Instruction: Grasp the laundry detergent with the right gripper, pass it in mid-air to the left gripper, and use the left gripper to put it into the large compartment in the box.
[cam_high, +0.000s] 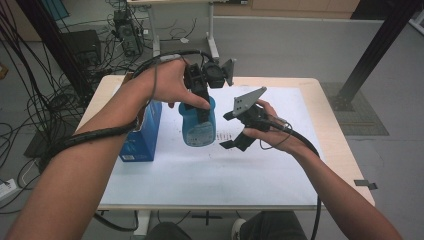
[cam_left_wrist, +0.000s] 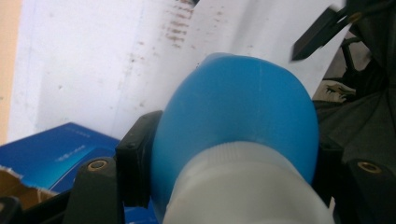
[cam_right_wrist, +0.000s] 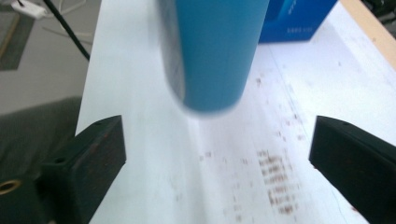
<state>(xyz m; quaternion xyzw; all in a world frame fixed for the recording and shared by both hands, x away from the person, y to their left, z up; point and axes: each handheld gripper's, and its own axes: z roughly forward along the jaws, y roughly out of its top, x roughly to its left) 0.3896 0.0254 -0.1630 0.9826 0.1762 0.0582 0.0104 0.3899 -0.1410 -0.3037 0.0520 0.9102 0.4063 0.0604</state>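
left hand-held gripper (cam_high: 201, 107) is pinching the blue bottle (cam_high: 198, 125), lifting it over the table (cam_high: 280, 170) w/ white paper; right hand-held gripper (cam_high: 239, 137) is hanging spread, empty, just beside. next prob: right closing on bottle's lower body for a handover

Table (cam_high: 330, 130): a light wooden top is seen, bare along its edges.
Sheet (cam_high: 200, 175): a large white sheet is spread over most of the top; faint brownish marks are printed near its middle.
Box (cam_high: 142, 135): a blue box is stood on the left part, across the sheet's left edge, with its torn top flap open.
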